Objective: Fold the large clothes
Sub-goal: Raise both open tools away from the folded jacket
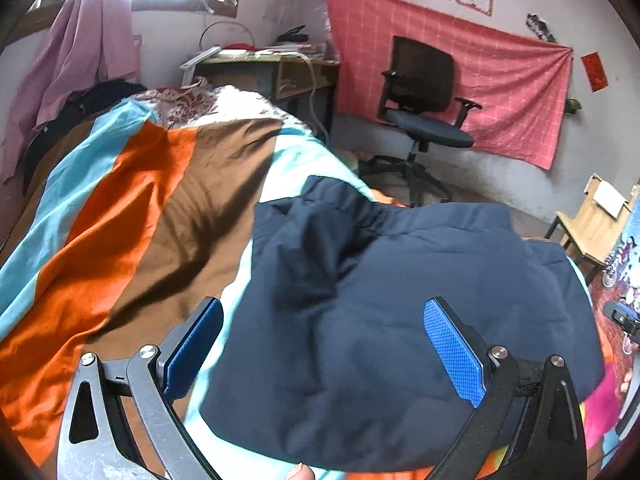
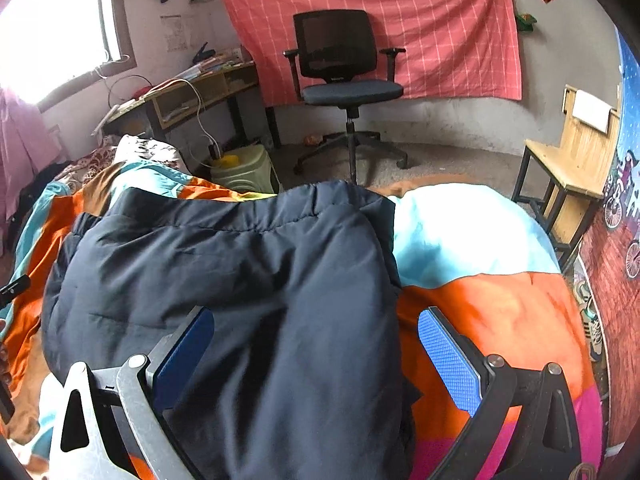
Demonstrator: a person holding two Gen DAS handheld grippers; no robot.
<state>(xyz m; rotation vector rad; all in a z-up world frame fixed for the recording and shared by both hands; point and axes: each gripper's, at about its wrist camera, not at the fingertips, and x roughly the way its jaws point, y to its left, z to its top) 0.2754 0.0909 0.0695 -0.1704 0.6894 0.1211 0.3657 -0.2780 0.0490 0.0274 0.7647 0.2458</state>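
Observation:
A dark navy padded garment (image 1: 380,300) lies folded on a bed with a striped orange, brown and light-blue cover (image 1: 132,208). It also shows in the right wrist view (image 2: 248,280). My left gripper (image 1: 324,348) is open, held just above the garment's near left part, its blue pads wide apart and empty. My right gripper (image 2: 316,356) is open above the garment's near right edge, with nothing between the pads. The garment's elastic hem lies at the far edge.
A black office chair (image 2: 344,76) stands on the floor beyond the bed before a pink checked cloth (image 2: 440,28) on the wall. A cluttered desk (image 2: 192,96) is at the far left, a wooden chair (image 2: 568,168) at the right. A green stool (image 2: 244,172) stands by the bed.

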